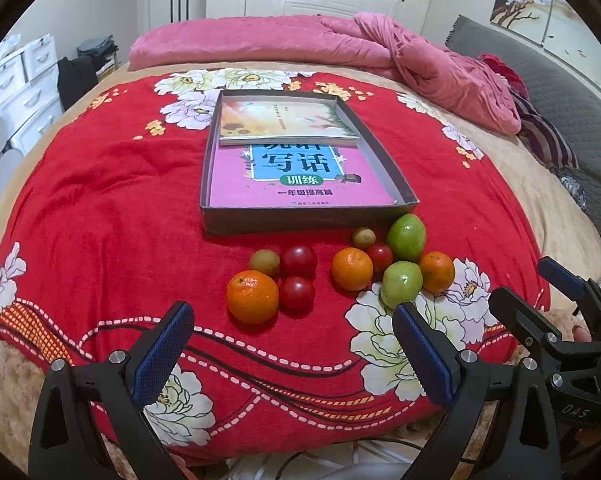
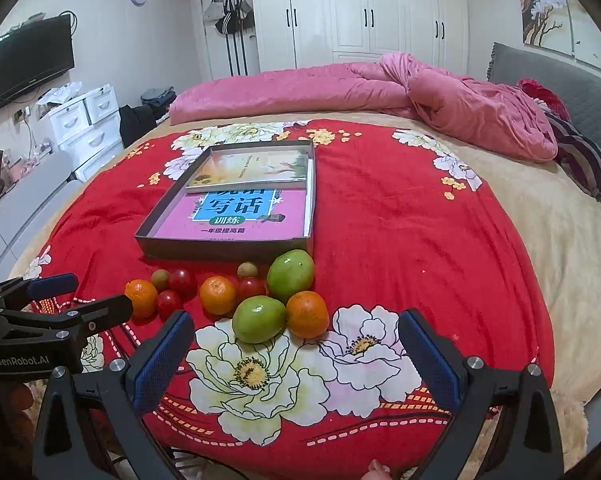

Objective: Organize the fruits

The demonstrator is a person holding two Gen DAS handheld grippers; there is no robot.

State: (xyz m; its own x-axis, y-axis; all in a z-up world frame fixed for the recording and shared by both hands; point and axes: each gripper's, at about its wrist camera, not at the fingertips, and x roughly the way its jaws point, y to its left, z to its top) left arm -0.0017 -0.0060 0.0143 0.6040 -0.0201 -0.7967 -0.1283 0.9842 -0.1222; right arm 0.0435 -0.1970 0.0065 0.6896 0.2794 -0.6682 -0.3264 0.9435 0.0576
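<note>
Book (image 1: 296, 178) title half-covered, gripper bases cropped

Both of your wrist cameras sit low at the near edge of the bed (image 1: 100, 208), facing across it toward the wardrobe (image 2: 380, 12). Your left view looks from the left side and your right view from the right. Both share the cardboard tray (image 1: 300, 222) and the nearby fruit cluster (image 2: 256, 318).
</note>
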